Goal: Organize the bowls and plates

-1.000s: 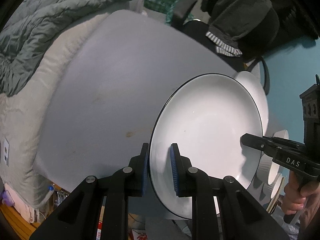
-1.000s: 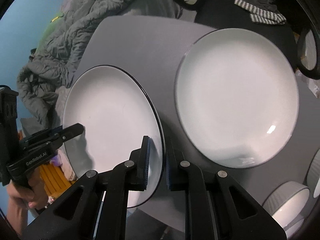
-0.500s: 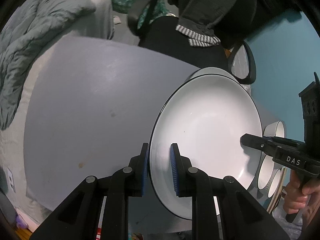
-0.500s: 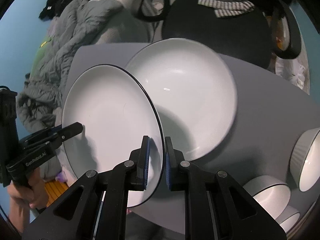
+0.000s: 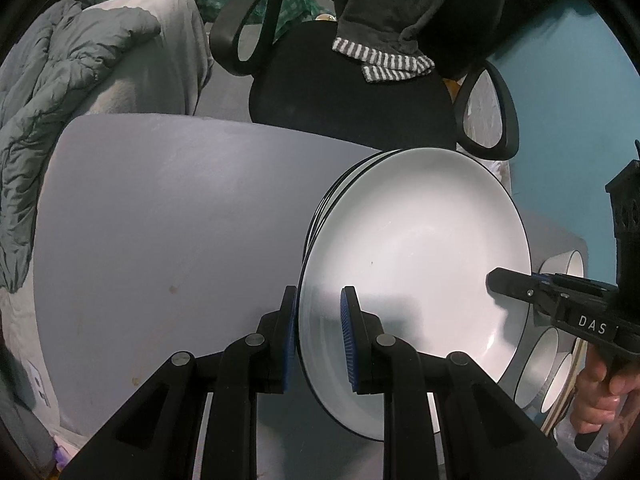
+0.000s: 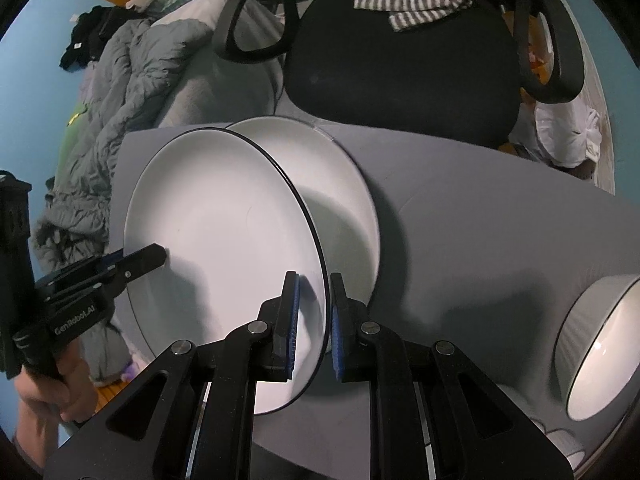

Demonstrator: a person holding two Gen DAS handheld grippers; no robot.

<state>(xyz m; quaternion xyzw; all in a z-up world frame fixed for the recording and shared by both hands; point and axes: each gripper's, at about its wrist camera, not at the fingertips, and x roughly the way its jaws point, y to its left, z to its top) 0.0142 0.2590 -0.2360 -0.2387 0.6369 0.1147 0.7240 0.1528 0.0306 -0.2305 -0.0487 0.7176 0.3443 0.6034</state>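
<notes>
- The left gripper (image 5: pixel 320 338) is clamped on the near rim of a white, dark-edged plate (image 5: pixel 416 264), one blue pad under the rim, one on its face.
- The right gripper (image 6: pixel 312 328) is clamped on the same plate (image 6: pixel 224 240) at the opposite rim, a pad on each side of the edge.
- In each wrist view the other gripper's black fingers reach onto the plate's far rim, with a hand (image 5: pixel 604 396) on its handle.
- The held plate is tilted above the grey table (image 5: pixel 160 220), partly over a second plate (image 6: pixel 340 192) lying flat near the table's far edge.
- In the left view, thin dark rims peek out just behind the held plate.
- A ribbed bowl (image 6: pixel 600 344) stands at the table's right edge; more bowls (image 5: pixel 544 364) show beyond the plate in the left view.
- Behind the far edge is a black chair (image 6: pixel 400 64) with a striped cloth (image 6: pixel 416 8) on it.
- A grey quilt (image 5: pixel 60 92) lies past the table's left side.
</notes>
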